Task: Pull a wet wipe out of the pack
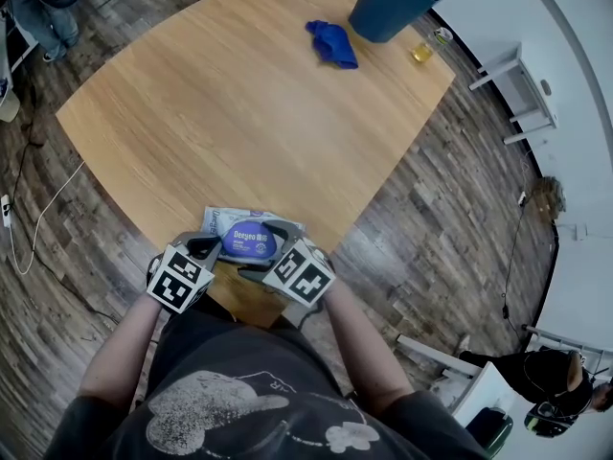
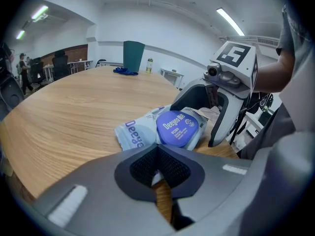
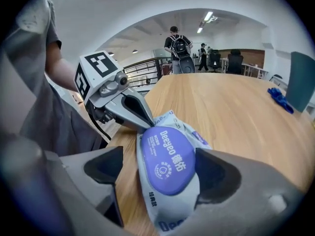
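The wet wipe pack (image 1: 251,239), pale blue with a round purple lid (image 3: 170,159), lies at the near edge of the wooden table (image 1: 239,113). My left gripper (image 2: 158,173) is shut, and its tips pinch the pack's near edge; it also shows in the right gripper view as a grey beak (image 3: 129,107) biting the pack's corner. My right gripper (image 3: 160,173) stands wide open astride the lid end of the pack. Its left pad is clear of the pack, and the pack rests against the right finger (image 3: 219,176). No wipe shows outside the pack.
At the table's far side stand a dark blue bin (image 1: 391,3), a crumpled blue cloth (image 1: 332,43) and a small yellow jar (image 1: 422,52). The table edge runs just under the pack. People stand in the room beyond, and one sits at lower right (image 1: 541,381).
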Demonstrator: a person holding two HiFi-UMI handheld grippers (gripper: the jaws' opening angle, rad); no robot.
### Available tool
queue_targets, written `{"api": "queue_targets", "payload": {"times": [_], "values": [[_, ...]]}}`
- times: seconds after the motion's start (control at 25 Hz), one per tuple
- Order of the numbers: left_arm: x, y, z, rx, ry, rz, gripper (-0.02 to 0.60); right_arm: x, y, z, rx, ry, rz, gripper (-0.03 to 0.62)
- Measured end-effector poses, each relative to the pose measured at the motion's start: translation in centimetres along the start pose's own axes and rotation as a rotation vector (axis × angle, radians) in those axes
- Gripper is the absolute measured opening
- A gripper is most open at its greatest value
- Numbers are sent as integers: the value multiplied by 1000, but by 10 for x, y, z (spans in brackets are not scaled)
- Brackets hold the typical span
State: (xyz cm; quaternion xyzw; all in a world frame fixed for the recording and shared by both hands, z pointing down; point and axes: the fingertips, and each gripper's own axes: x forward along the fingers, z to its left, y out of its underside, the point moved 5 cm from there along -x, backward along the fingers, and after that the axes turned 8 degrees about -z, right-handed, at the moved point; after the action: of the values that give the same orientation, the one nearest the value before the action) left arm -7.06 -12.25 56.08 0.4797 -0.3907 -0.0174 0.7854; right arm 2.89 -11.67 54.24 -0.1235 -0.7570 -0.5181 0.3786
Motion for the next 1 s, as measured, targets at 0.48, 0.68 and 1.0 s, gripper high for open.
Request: {"api": "queue_targets", "payload": {"times": [0.48, 0.68, 1.0], "values": [[-1, 1, 1, -10, 5, 22, 17, 5, 2, -7, -175, 108, 72, 313], [-1, 3, 2, -14, 5, 35, 17, 11, 5, -6, -214, 144, 97, 314], [-2, 2, 0, 0, -30, 19, 17, 6, 3, -12, -151, 55, 62, 308]]}}
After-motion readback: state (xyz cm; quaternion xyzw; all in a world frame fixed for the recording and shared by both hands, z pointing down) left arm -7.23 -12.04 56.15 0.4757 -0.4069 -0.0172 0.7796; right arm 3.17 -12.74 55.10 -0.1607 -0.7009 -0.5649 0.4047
